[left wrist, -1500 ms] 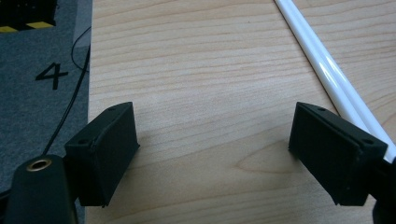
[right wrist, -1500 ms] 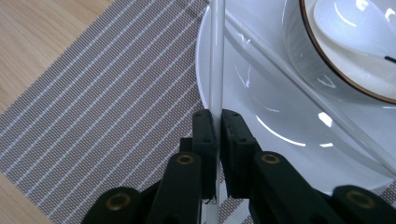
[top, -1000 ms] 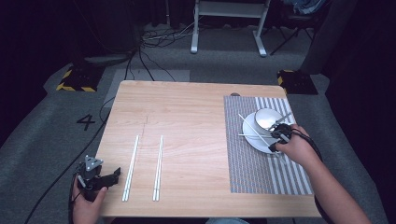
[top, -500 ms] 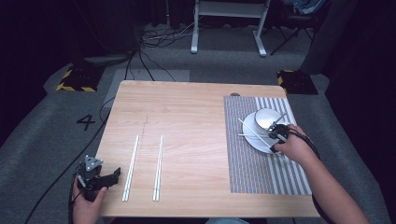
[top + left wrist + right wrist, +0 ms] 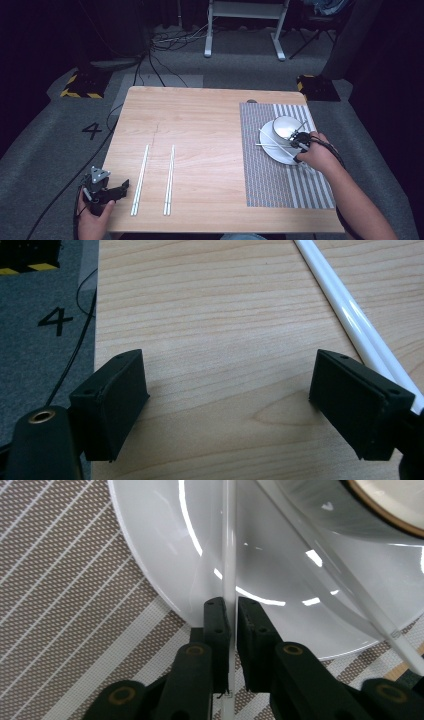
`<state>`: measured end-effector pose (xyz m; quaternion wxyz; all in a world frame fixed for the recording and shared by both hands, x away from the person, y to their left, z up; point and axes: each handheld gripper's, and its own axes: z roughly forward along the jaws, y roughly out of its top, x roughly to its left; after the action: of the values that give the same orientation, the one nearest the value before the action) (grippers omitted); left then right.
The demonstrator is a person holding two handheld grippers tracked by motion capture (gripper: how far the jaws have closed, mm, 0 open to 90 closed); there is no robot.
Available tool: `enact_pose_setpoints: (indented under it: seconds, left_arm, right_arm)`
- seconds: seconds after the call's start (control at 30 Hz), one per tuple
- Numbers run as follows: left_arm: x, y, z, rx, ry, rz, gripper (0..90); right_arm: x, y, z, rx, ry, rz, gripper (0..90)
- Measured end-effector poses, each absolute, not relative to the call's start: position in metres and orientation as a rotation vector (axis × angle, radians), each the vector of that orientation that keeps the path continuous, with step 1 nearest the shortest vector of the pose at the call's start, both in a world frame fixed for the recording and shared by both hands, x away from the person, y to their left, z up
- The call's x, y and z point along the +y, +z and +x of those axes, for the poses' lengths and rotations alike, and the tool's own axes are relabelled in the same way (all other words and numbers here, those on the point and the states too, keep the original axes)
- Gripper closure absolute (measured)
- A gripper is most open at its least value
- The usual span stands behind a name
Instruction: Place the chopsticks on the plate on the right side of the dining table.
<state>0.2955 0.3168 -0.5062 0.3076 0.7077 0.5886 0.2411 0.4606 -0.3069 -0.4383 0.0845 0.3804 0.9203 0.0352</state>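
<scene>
We are seeing the bowl [image 5: 395, 505] cut off at one o'clock, and the chopstick [image 5: 229, 555] running off the top edge at twelve.

Your worktop [image 5: 200, 130] is pale wood with a fine grain. The placemat [image 5: 280, 185] shows grey-brown weave with white stripes. The plate [image 5: 275, 150] and bowl [image 5: 286, 126] are glossy white, as are the 4 chopsticks [image 5: 140, 180] at your left. Both hand-held grippers have black jaws.
</scene>
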Motion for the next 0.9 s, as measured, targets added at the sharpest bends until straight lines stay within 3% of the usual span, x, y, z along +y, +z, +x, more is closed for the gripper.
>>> enact_pose_setpoints:
  seconds: [0.23,0.4,0.9]
  left_arm:
    - [0.317,-0.506,0.296,1.557,0.638,1.871,15.2]
    - [0.317,-0.506,0.296,1.557,0.637,1.871,15.2]
    - [0.317,-0.506,0.296,1.557,0.638,1.872,15.2]
  right_arm:
    - [-0.312,-0.439,0.463,2.704,0.104,1.098,66.7]
    - [-0.318,-0.439,0.463,2.659,0.096,1.104,60.8]
    - [-0.330,-0.446,0.467,2.595,0.120,1.141,57.4]
